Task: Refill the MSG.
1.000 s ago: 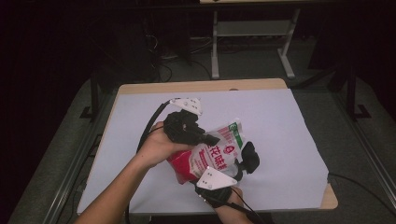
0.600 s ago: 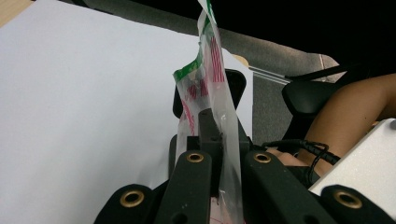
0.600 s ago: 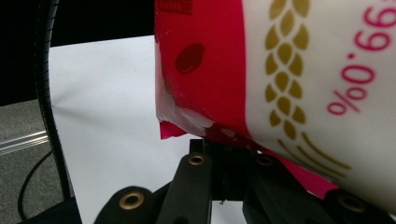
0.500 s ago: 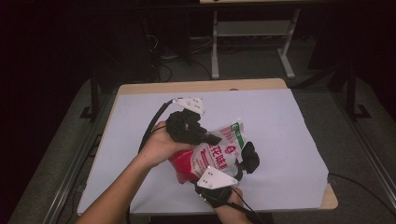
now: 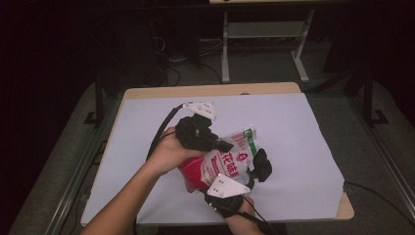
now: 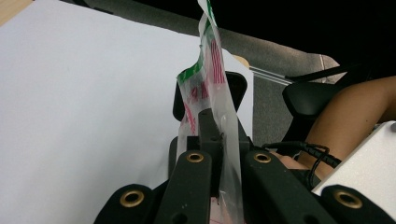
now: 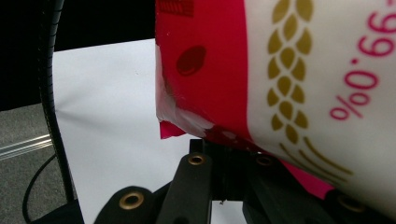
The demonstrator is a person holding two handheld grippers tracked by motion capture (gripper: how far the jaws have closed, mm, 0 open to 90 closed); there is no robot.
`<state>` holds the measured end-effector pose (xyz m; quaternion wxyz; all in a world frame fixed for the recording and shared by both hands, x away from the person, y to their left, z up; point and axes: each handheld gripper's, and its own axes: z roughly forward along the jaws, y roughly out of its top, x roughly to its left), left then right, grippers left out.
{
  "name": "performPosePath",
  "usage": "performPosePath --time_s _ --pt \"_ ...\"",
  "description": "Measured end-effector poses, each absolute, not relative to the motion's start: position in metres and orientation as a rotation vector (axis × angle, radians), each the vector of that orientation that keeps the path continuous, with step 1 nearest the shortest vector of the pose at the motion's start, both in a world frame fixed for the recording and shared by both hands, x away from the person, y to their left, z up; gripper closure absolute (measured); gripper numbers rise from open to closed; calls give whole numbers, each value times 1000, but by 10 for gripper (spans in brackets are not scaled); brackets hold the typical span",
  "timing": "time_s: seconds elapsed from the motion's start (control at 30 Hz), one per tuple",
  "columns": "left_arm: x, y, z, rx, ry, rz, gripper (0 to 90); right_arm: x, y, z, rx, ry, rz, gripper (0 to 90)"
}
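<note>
Centre frame, over white table cover [image 5: 303,147]: left gripper [image 5: 222,145] pinching red-and-white bag [image 5: 220,164] at its top edge, right gripper [image 5: 230,188] clamping the bottom; metal stand [image 5: 264,29] beyond

packet [image 5: 227,159] above table [image 5: 303,147], left hand-held gripper [image 5: 226,145] on its far-left edge, right hand-held gripper [image 5: 244,180] at its near side

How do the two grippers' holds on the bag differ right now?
The left gripper pinches the bag's thin, clear, green-edged end; the right gripper clamps its red, filled end. In the high view the left sits farther up the table, the right nearer the person. Both are shut on the bag.
</note>
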<state>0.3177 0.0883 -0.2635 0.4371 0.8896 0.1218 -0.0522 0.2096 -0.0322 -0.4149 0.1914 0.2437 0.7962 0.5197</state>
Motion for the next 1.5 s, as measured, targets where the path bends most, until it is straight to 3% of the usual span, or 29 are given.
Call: performPosePath --time_s 1.5 --pt "318 85 -263 2219 297 -128 900 210 -32 -415 680 2235 1477 900"
